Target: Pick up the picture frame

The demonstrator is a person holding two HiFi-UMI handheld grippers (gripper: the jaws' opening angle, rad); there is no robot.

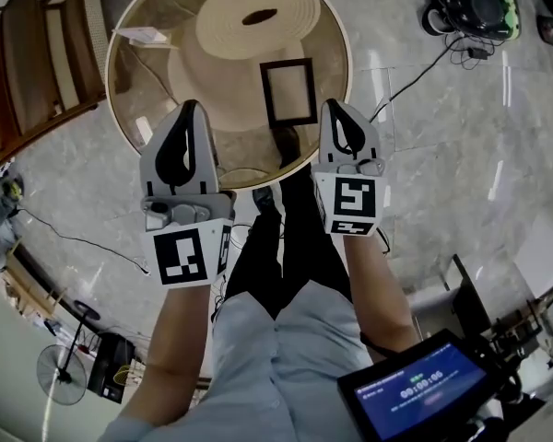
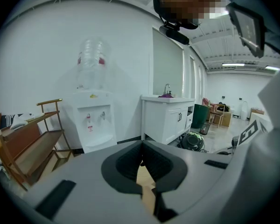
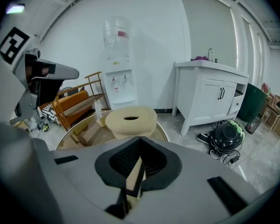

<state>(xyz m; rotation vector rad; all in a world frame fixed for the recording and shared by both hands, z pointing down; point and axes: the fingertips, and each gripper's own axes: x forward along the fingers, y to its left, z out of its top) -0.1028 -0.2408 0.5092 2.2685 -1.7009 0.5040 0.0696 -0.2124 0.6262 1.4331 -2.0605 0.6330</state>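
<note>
Picture frame (image 1: 288,92): dark, rectangular, lying flat on the round glass table (image 1: 129,109), on the side nearest the person and just short of the table's edge. Nothing touches it. Beyond it, under the glass, sits the table's wide beige round base (image 1: 258,17).

Right gripper (image 1: 335,107): held above the table edge, its tip just beside the frame's right side and apart from it. In the right gripper view its jaws (image 3: 140,140) meet at the tips with nothing clamped. A narrow slit behind the tips shows pale wood tone and a dark strip; what the strip is cannot be told.

Left gripper (image 1: 193,109): also over the near rim, left of the frame and farther from it. In its own view the jaws (image 2: 141,146) are closed tip to tip and empty.

The person's forearms and dark trouser legs fill the lower head view, with a lit screen (image 1: 424,394) at lower right.

Surroundings: marble-pattern floor, wooden rack (image 1: 37,44) at left, water dispenser (image 3: 119,85) against a white wall, white sink cabinet (image 3: 210,92), and a dark rounded object with cables (image 1: 479,3) on the floor.
</note>
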